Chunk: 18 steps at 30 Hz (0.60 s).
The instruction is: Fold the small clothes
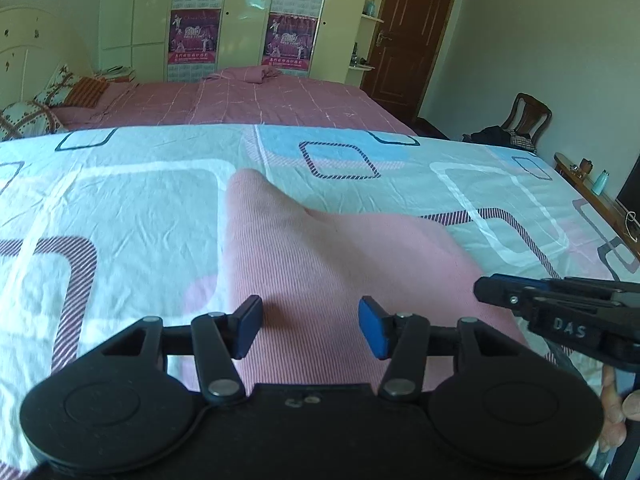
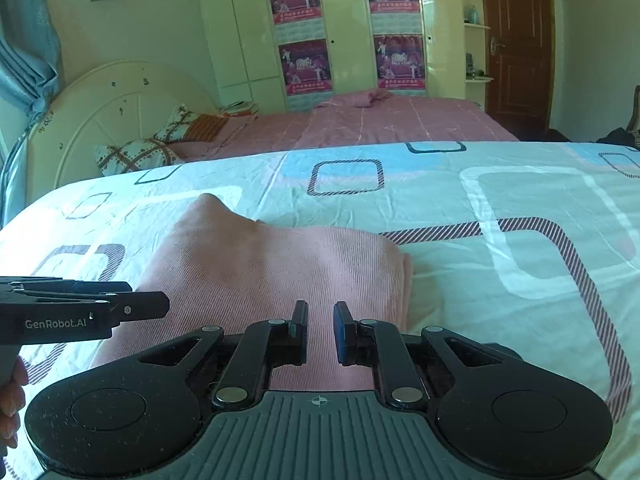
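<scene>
Both wrist cameras looked forward along their fingers, low and close above the pink garment (image 1: 320, 264) on the patterned sheet (image 1: 120, 200). The left view sat at the garment's left near part; the right view sat at its right near part. Each faced the wardrobe (image 2: 320, 32) beyond. Both shared the garment, sheet, wardrobe and door (image 2: 516, 40).

Pink ribbed garment (image 1: 320, 256) lying flat, partly folded, on patterned bedsheet (image 1: 120, 200).
</scene>
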{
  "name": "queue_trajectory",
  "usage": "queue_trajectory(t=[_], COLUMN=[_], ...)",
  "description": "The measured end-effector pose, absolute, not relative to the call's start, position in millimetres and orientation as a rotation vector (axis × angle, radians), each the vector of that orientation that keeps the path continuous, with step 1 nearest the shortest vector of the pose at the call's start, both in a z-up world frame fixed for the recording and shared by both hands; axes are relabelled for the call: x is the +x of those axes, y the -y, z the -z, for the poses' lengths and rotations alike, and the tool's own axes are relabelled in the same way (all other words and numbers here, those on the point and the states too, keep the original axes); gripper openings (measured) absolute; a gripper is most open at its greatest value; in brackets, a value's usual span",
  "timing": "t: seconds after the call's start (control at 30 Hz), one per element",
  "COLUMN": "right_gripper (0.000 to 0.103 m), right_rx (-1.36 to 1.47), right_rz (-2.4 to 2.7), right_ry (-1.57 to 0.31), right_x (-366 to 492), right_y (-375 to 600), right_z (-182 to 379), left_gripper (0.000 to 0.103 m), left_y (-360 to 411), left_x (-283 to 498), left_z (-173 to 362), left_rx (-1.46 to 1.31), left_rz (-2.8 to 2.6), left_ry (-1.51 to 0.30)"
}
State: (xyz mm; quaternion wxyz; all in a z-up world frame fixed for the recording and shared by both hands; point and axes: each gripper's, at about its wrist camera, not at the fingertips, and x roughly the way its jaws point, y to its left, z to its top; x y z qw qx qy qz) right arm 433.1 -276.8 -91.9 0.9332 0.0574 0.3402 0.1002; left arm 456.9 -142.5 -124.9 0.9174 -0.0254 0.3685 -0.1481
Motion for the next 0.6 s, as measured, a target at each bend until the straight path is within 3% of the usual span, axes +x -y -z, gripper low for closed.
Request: queue_trajectory(t=[0.4,0.6], right_gripper=[0.011,0.010], right_rx=[0.014,0.057], right_rz=[-0.093,-0.100], right_ry=[-0.756,-0.737], right_x=[468,469], right_y=[278,286], right_z=[144,134], left_gripper=[0.045,0.043], left_y=[146,143], left_x=[467,475], left_z=[151,137], left_rx=[0.021,0.019], left_rz=[0.324,0.334], left_ry=[-0.746,-0.708])
